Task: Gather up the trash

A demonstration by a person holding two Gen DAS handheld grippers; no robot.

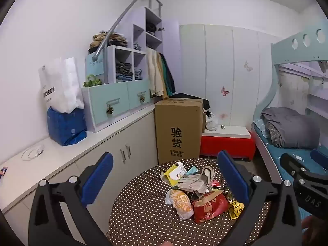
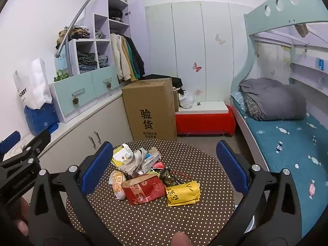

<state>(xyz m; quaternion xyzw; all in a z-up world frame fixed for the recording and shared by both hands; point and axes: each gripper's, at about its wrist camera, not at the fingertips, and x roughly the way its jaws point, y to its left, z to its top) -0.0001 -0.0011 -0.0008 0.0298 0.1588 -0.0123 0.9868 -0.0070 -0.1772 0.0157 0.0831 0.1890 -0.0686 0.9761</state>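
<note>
Right now both grippers hang over a round table [image 2: 143,221] w/ a brown dotted cloth, and neither holds anything: left gripper [image 1: 165,181] has its blue pads spread wide, right gripper [image 2: 164,168] likewise wide. Trash sits heaped at centre of both frames: a red packet [image 2: 143,189] at the front, a yellow wrapper [image 2: 182,191] touching it on the right, an orange-printed bag [image 2: 117,185] on its left, crumpled newspaper [image 2: 136,163] and a yellow-white carton [image 2: 122,155] behind, plus a dark wrapper [image 2: 167,177] in the middle. Main risk, I'd judge: the pile is loose and overlapping, so a grab at one piece prob drags or flicks its neighbours, and the yellow wrapper could slide towards the table's right edge and drop off. Thin flat wrappers may also slip out of a pinch, or the pads may catch the cloth w/ them and tug the whole heap. Both grippers are close, the right one showing at right edge of the left view, so reaching for the same piece could knock them together. No bin visible in either frame, so can't tell where the stuff goes.
</note>
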